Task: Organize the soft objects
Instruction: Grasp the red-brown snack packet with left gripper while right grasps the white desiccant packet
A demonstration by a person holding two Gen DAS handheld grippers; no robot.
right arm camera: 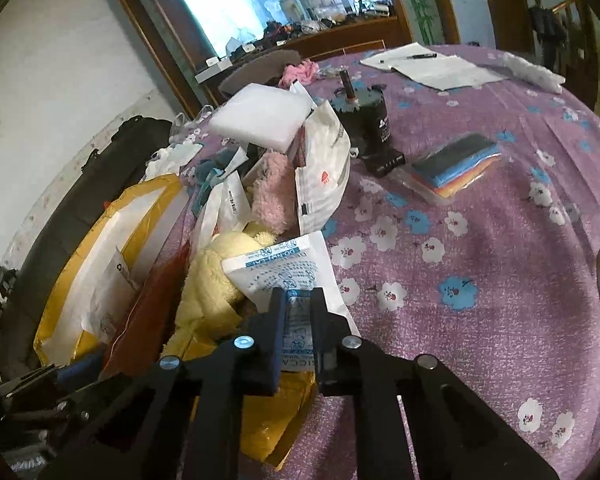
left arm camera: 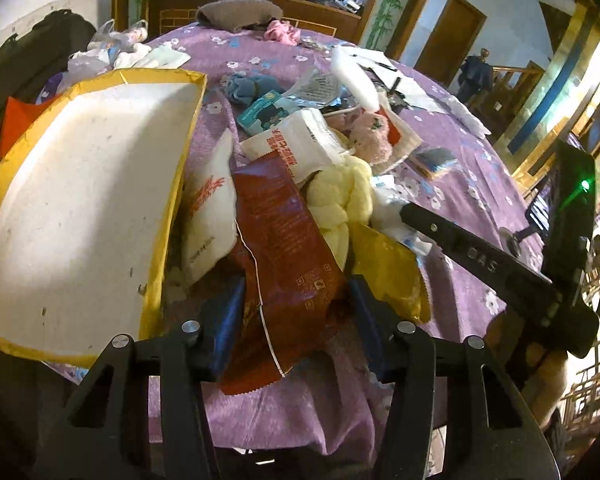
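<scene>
A heap of soft things lies on the purple flowered tablecloth [right arm camera: 480,240]. My left gripper [left arm camera: 296,300] stands with its blue fingers on either side of a dark red foil packet [left arm camera: 288,248]; whether they pinch it is unclear. A yellow plush toy [left arm camera: 340,196] lies just beyond, with a pink plush [left arm camera: 370,138] behind it. My right gripper [right arm camera: 298,312] is shut on a white and blue desiccant packet [right arm camera: 284,268] next to the yellow plush [right arm camera: 216,280]. The right gripper's arm shows in the left wrist view [left arm camera: 480,256].
A large yellow-edged white mailer [left arm camera: 84,204] lies at the left. White pouches [right arm camera: 324,168], a white foam block [right arm camera: 260,116], a black cylinder [right arm camera: 368,120], a stack of coloured cloths [right arm camera: 456,164] and papers with a pen [right arm camera: 428,64] lie on the table.
</scene>
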